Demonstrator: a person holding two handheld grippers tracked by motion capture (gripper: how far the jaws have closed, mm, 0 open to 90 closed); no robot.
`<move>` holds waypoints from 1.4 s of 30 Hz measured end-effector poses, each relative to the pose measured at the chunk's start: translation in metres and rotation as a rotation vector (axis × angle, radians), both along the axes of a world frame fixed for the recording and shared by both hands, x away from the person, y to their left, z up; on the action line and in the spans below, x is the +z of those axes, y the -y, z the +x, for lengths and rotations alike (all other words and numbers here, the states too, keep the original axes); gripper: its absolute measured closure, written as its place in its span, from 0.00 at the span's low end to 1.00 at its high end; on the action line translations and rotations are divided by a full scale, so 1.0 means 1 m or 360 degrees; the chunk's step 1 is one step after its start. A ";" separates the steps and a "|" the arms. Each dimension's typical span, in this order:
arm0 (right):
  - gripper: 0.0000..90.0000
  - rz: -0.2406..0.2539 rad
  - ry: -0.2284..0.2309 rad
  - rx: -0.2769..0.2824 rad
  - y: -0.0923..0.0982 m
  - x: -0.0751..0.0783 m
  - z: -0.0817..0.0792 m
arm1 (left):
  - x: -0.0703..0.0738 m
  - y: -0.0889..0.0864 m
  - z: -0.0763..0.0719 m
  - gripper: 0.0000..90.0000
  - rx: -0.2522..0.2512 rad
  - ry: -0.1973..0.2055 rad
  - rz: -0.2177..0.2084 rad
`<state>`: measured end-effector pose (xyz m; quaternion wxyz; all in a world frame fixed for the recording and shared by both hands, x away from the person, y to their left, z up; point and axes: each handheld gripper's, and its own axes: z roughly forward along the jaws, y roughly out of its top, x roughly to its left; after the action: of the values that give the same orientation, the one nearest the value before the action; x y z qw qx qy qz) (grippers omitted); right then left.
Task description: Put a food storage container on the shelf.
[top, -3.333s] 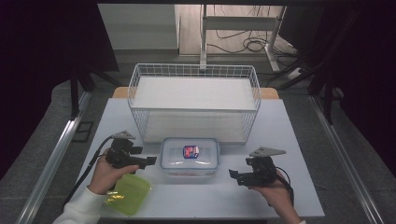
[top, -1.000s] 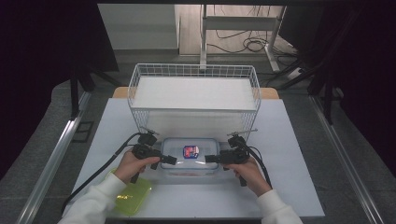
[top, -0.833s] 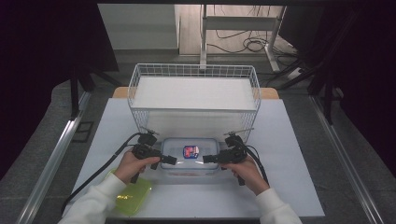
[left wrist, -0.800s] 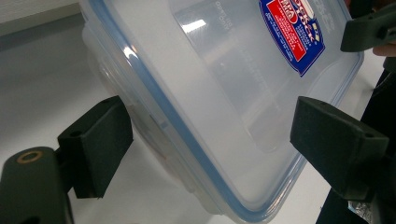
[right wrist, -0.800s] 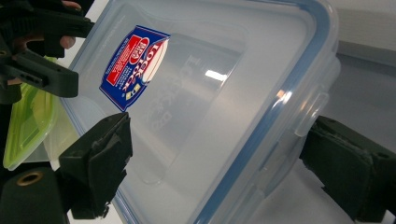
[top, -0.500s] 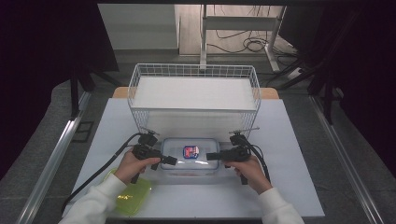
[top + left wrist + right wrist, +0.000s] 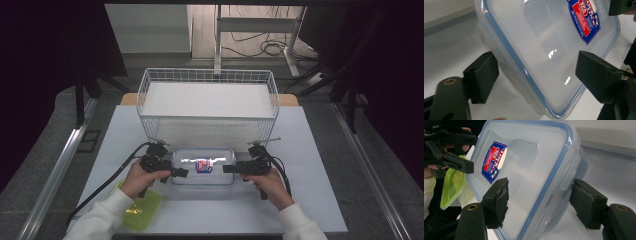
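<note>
Clear lidded box (image 7: 204, 166) on counter (image 7: 310, 150), before wire basket (image 7: 208, 100). Left gripper (image 7: 181, 172) and right gripper (image 7: 227, 169) at its 2 ends, jaws just closing, straddling lid edges, apart, pads not pressing.

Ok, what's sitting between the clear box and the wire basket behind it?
Nothing: in the high view a bare strip of the white table separates the clear lidded box from the wire basket.

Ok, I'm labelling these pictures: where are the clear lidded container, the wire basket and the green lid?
clear lidded container (image 7: 220, 175), high view, bare lid
wire basket (image 7: 207, 76), high view, far rim
green lid (image 7: 451, 187), right gripper view, flat face
</note>
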<state>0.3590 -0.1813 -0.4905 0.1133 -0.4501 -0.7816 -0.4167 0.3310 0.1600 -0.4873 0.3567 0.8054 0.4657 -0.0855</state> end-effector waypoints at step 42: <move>0.56 0.0127 0.0096 -0.0058 0.014 0.005 -0.031 | 0.012 -0.010 -0.027 0.48 0.0050 0.0163 -0.0034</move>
<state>0.3285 -0.1950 -0.4854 0.0999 -0.4466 -0.7591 -0.4629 0.3039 0.1697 -0.4751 0.3899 0.7973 0.4586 -0.0436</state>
